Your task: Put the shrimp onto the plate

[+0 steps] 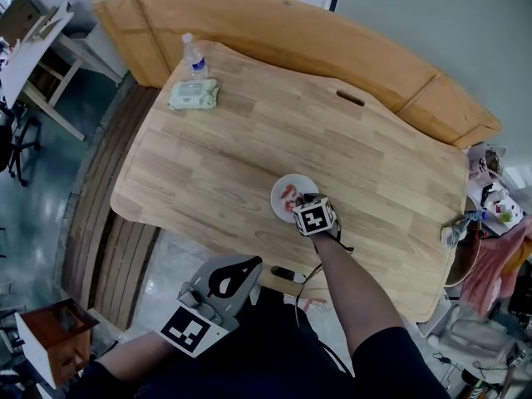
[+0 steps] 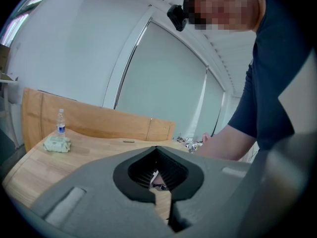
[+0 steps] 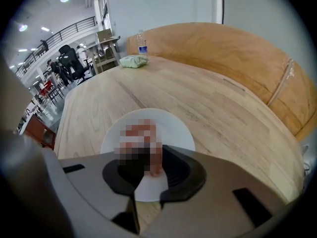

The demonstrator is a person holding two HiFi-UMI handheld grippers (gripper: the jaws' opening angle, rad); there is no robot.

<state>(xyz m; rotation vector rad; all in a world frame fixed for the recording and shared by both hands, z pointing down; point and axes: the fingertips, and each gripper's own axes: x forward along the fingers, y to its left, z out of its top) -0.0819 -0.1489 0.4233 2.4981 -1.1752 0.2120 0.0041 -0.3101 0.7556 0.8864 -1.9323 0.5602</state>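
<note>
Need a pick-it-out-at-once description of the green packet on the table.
Start at the big wooden table, then go to its far left corner, where a water bottle stands. The packet lies flat right beside the bottle, on the person's side. It is the only soft, pale green thing on the table, well apart from the white plate.

**Your right tool over the plate, shrimp in its jaws**

Your right tool (image 3: 147,168) fills the frame from 4 to 8 o'clock, and its jaws grip the near end of the shrimp (image 3: 155,163). The rest of the shrimp reaches toward 12 o'clock over the white plate (image 3: 174,132), partly under a blur patch. The plate sits on the pale wooden bench (image 3: 223,123). Far off at 12 o'clock you see a water bottle (image 3: 142,42) just beside a green pack (image 3: 132,61). A curved wooden panel (image 3: 237,58) rises at 2 o'clock.
</note>
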